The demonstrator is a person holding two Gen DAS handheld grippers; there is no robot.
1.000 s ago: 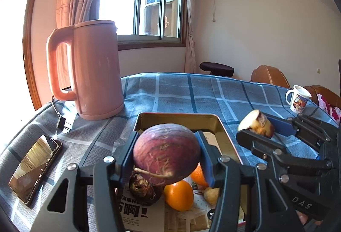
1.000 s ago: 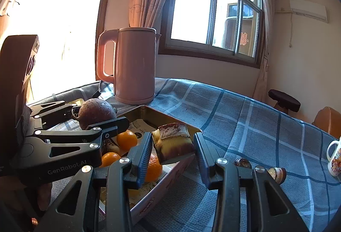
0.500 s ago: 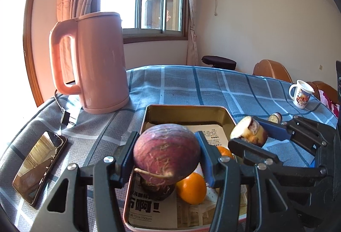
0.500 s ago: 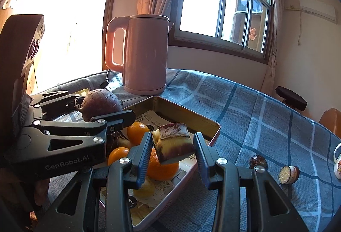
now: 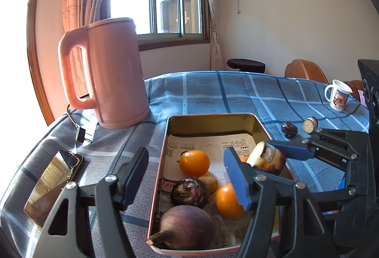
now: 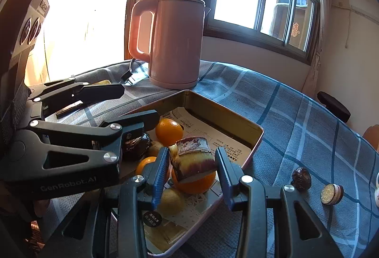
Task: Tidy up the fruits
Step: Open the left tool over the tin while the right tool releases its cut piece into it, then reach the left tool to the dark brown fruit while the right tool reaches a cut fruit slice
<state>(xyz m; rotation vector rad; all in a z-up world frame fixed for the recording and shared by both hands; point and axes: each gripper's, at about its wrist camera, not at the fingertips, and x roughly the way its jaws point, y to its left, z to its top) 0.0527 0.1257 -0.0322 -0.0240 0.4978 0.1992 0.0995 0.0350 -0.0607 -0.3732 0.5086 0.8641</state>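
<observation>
A metal tray (image 5: 213,119) lined with printed paper holds several oranges (image 5: 194,162), a dark wrinkled fruit (image 5: 189,191) and a round purple fruit (image 5: 187,227) at its near end. My left gripper (image 5: 187,172) is open and empty above the purple fruit. My right gripper (image 6: 192,163) is shut on a cut purple-skinned fruit piece (image 6: 193,158) and holds it over the tray's right side; it also shows in the left wrist view (image 5: 266,158). A dark fruit (image 6: 301,178) and a cut fruit half (image 6: 331,194) lie on the cloth right of the tray.
A pink kettle (image 5: 106,73) stands behind the tray at left, its cord trailing on the cloth. A phone (image 5: 52,184) lies left of the tray. A mug (image 5: 337,98) stands far right. The table has a blue checked cloth (image 5: 213,92).
My left gripper opened and let the purple fruit go; it now lies in the tray's near end. My right gripper moved over the tray, still holding the cut piece.
</observation>
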